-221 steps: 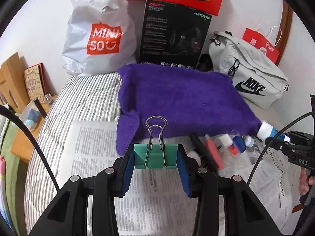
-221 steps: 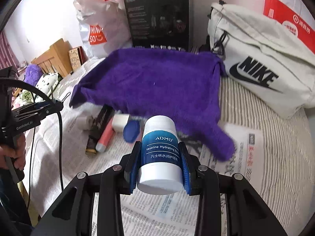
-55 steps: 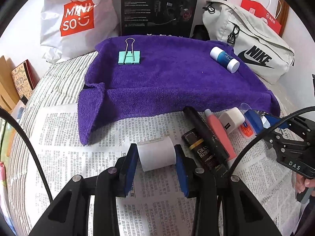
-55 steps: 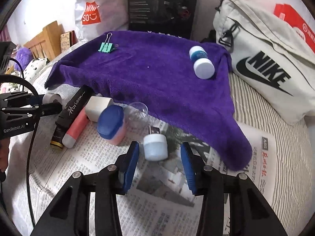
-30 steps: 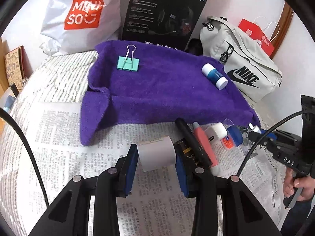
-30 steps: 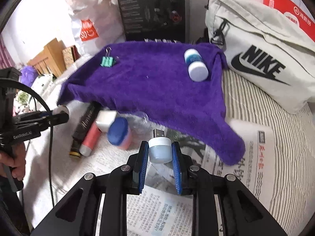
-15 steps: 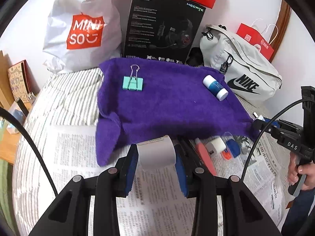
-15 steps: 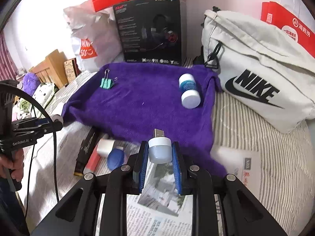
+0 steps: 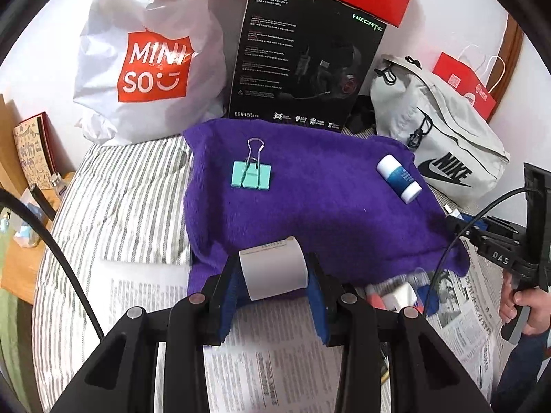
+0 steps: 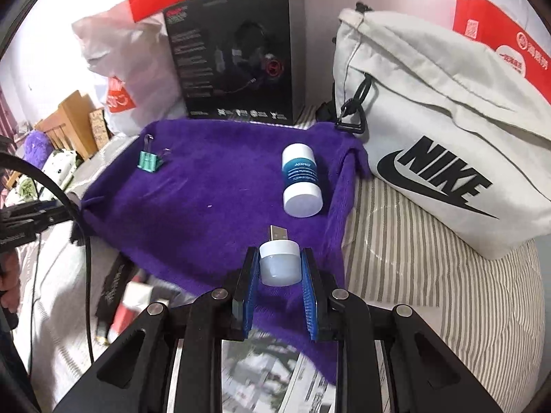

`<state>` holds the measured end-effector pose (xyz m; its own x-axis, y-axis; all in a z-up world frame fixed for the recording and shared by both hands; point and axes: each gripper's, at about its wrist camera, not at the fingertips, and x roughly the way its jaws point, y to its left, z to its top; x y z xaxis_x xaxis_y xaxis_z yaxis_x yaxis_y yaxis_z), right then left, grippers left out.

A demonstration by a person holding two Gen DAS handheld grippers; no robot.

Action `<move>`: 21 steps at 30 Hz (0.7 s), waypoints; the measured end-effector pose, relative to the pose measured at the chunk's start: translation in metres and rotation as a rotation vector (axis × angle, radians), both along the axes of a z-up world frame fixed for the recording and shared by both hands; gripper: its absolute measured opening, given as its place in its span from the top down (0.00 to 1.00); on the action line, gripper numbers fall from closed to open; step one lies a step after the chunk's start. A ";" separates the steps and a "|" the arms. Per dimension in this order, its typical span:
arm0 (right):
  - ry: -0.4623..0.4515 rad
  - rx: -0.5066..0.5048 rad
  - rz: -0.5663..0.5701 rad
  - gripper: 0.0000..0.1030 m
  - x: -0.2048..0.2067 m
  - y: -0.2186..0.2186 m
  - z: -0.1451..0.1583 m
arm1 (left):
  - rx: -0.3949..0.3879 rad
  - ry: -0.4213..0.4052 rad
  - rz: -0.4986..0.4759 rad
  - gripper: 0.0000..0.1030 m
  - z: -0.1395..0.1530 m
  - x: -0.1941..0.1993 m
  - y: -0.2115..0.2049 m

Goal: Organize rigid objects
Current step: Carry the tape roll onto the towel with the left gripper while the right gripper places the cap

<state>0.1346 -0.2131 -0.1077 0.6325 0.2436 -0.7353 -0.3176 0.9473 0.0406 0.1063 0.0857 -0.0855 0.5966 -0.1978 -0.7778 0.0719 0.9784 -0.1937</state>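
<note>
My left gripper [image 9: 273, 280] is shut on a white cylinder [image 9: 273, 273], held over the near edge of the purple towel [image 9: 327, 206]. A small white USB light [image 10: 278, 263] with a metal plug sits clamped in my right gripper [image 10: 279, 277], which is shut on it above the towel's [image 10: 213, 206] near right part. On the towel lie a green binder clip [image 9: 251, 173] at the back left and a blue-and-white bottle [image 9: 399, 179] at the right. The clip [image 10: 148, 160] and bottle [image 10: 301, 180] also show in the right wrist view.
Newspaper [image 9: 275, 361] covers the striped bed in front of the towel, with a pink tube [image 9: 373, 297], a white cube and a blue-capped item on it. A black tube [image 10: 112, 287] lies there too. A Miniso bag [image 9: 148, 58], black headset box [image 9: 303, 62] and Nike bag [image 9: 440, 151] line the back.
Both grippers have lifted their items off the newspaper and moved forward over the towel's near edge. The loose items on the paper now lie lower in both views.
</note>
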 end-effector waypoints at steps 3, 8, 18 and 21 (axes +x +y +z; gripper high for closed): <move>0.008 -0.026 0.002 0.77 0.013 0.003 -0.004 | 0.003 0.001 0.001 0.66 0.000 0.009 0.001; 0.040 -0.052 0.008 0.77 0.034 0.009 -0.015 | 0.006 0.004 -0.012 0.66 -0.005 0.023 0.002; 0.067 -0.106 0.012 0.77 0.055 0.019 -0.032 | -0.038 0.022 -0.030 0.66 -0.016 0.048 0.001; 0.064 -0.128 0.019 0.77 0.057 0.024 -0.034 | -0.024 0.028 -0.026 0.66 -0.017 0.051 0.001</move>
<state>0.1912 -0.1894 -0.1419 0.5795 0.1561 -0.7999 -0.3358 0.9400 -0.0598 0.1575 0.0866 -0.1022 0.5693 -0.2315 -0.7889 0.0917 0.9714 -0.2189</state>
